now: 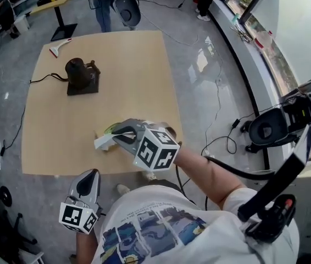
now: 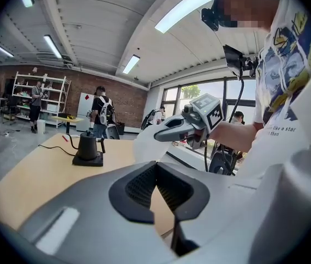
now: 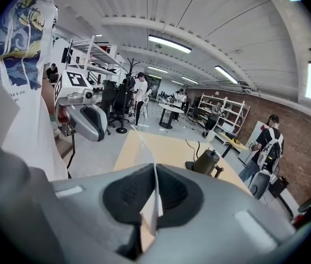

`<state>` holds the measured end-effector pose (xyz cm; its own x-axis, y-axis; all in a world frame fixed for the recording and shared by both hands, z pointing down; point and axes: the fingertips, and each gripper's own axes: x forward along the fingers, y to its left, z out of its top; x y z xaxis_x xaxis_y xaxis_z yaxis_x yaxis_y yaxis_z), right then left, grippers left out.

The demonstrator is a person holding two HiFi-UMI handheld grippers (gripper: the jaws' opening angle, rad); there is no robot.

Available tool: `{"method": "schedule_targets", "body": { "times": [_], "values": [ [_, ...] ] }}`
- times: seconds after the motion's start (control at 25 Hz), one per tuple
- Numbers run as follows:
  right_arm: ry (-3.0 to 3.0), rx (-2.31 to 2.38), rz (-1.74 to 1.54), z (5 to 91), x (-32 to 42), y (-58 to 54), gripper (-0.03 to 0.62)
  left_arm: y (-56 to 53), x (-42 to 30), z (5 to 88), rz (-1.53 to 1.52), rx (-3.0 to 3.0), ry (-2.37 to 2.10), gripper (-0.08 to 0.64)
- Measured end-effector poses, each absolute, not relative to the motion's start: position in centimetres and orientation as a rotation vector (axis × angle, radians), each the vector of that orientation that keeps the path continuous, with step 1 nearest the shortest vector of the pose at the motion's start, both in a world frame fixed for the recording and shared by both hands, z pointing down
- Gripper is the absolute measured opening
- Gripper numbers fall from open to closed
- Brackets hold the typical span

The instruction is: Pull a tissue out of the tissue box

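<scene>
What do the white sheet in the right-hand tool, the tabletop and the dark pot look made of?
White sheet: thin, soft matte paper, likely tissue; it folds where the right gripper pinches it.
Tabletop: pale wood or wood-look laminate, smooth, even tan.
Dark pot: probably metal with a dark matte coat; too small to be sure.

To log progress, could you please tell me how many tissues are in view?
1: a white tissue pinched in the right tongs above the table's near edge; others may sit hidden in the tissue box beneath.
</scene>
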<state>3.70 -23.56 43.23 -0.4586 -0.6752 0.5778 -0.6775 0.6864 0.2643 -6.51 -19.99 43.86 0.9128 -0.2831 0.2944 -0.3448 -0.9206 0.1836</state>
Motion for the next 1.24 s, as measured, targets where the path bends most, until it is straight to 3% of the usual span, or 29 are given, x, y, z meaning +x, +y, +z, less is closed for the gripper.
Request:
{"method": "schedule_targets", "body": {
  "times": [0.68, 1.24],
  "values": [
    [-2.196, 1.09, 0.008, 42.2, 3.7, -20.9, 0.003, -20.6, -6.4, 44.2, 0.355, 2.892, -0.399, 0.008],
    [-2.199, 1.078, -0.014, 41.3, 2.9, -19.3, 0.003, -20.5, -4.9, 40.6, 0.432, 3.122, -0.345, 0.168]
  ]
}}
